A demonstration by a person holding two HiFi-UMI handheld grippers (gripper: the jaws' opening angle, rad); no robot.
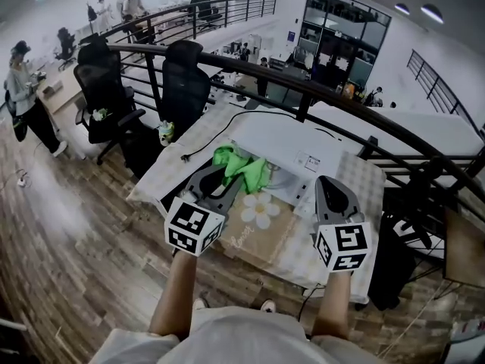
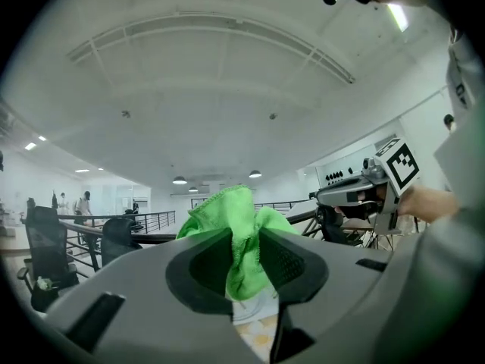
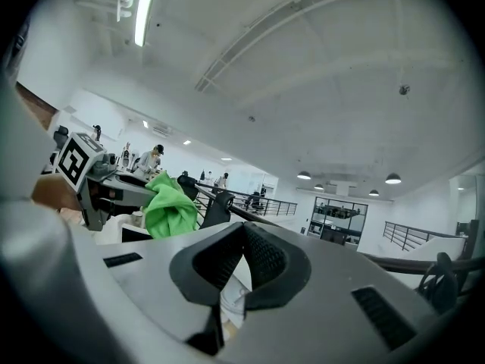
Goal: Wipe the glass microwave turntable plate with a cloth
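The left gripper (image 1: 229,179) has its fingers clamped on a bright green cloth (image 1: 244,167); the cloth bunches up above the fingers and a short fold hangs between them. The right gripper (image 1: 324,185) carries nothing; its fingers meet at the tips with nothing between them. Both grippers are held up over the tabletop (image 1: 365,182), side by side and apart, and both gripper views look mostly at ceiling and office.

A white microwave (image 1: 292,149) stands at the back of the tabletop; a mat printed with a daisy (image 1: 260,211) lies in front of it, under the grippers. The glass turntable plate cannot be made out with any certainty; a pale, glassy patch just right of the cloth, at the front of the microwave, may be it, but it is too small to tell.

As a judgement: the cloth is in hand, so that step is done; it touches no surface, so no wiping is under way; finding the plate, steadying it and rubbing it down all appear to be left.
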